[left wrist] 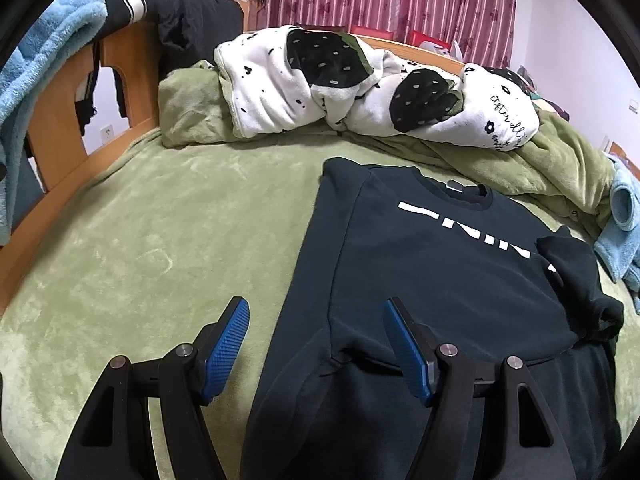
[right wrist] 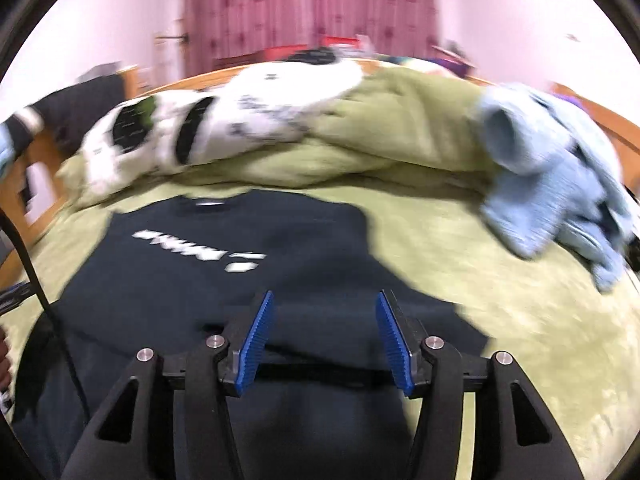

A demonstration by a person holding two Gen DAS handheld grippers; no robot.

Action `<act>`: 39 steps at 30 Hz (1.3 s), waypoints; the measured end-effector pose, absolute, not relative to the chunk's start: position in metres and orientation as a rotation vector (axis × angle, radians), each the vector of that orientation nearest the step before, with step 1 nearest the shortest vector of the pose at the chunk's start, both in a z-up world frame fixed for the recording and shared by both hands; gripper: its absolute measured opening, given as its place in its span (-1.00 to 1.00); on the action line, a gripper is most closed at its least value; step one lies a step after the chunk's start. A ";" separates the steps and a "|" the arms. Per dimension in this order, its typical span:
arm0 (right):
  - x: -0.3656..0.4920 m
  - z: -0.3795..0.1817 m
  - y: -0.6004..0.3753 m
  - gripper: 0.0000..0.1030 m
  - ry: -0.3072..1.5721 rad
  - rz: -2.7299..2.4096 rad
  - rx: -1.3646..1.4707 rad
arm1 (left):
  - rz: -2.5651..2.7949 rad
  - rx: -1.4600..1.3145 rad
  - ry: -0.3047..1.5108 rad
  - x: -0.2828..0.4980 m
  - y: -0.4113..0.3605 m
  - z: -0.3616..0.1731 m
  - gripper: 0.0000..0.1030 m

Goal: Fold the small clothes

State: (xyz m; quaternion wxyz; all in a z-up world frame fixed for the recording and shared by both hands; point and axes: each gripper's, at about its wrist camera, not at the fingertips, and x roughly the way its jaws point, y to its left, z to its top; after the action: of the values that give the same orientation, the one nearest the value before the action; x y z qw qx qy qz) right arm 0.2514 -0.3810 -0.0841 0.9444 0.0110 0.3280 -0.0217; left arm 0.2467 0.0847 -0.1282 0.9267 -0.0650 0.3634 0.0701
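Lying face up on the green bed cover (left wrist: 152,240), the dark sweatshirt (left wrist: 440,272) fills the lower middle and right of the left wrist view, collar toward the top of the frame, hem toward the camera, so its long axis runs straight away from both tools. Left tool (left wrist: 316,344) hangs with its pads apart and nothing between them, straddling the garment's left edge where a sleeve looks folded inward. Right tool (right wrist: 325,332) also stands apart, empty, over the lower body of the sweatshirt (right wrist: 224,280) in a heavily blurred view. Near the right edge, a sleeve (left wrist: 576,280) lies bunched on the chest. My read: the right tool sits nearer that side, so tidying it falls there.
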 end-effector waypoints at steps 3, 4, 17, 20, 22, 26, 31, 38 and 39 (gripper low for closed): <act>0.254 -0.097 -0.429 0.06 0.698 -0.121 0.076 | 0.178 -0.111 0.745 0.248 0.087 -0.135 0.33; 0.255 -0.102 -0.441 0.07 0.705 -0.137 0.094 | 0.190 -0.107 0.750 0.250 0.088 -0.138 0.33; 0.266 -0.173 -0.533 0.08 0.830 -0.199 0.226 | 0.261 -0.080 0.839 0.254 0.106 -0.182 0.33; 0.273 -0.182 -0.531 0.09 0.851 -0.180 0.253 | 0.247 -0.072 0.843 0.251 0.106 -0.185 0.33; 0.277 -0.187 -0.529 0.11 0.864 -0.184 0.247 | 0.241 -0.083 0.845 0.251 0.108 -0.185 0.33; 0.286 -0.197 -0.528 0.19 0.879 -0.199 0.250 | 0.226 -0.106 0.846 0.251 0.112 -0.186 0.33; 0.295 -0.200 -0.527 0.28 0.870 -0.183 0.282 | 0.211 -0.105 0.848 0.253 0.111 -0.187 0.33; 0.304 -0.202 -0.518 -0.06 0.870 -0.149 0.248 | 0.203 -0.106 0.849 0.254 0.110 -0.187 0.33; 0.305 -0.202 -0.515 -0.28 0.871 -0.134 0.240 | 0.203 -0.105 0.848 0.254 0.110 -0.186 0.33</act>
State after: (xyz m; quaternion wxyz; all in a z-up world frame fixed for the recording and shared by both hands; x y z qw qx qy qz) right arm 0.3053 -0.5149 -0.2019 0.8976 0.1158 0.4204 -0.0649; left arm 0.2544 0.1098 -0.1864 0.9050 -0.0509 0.4107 0.0985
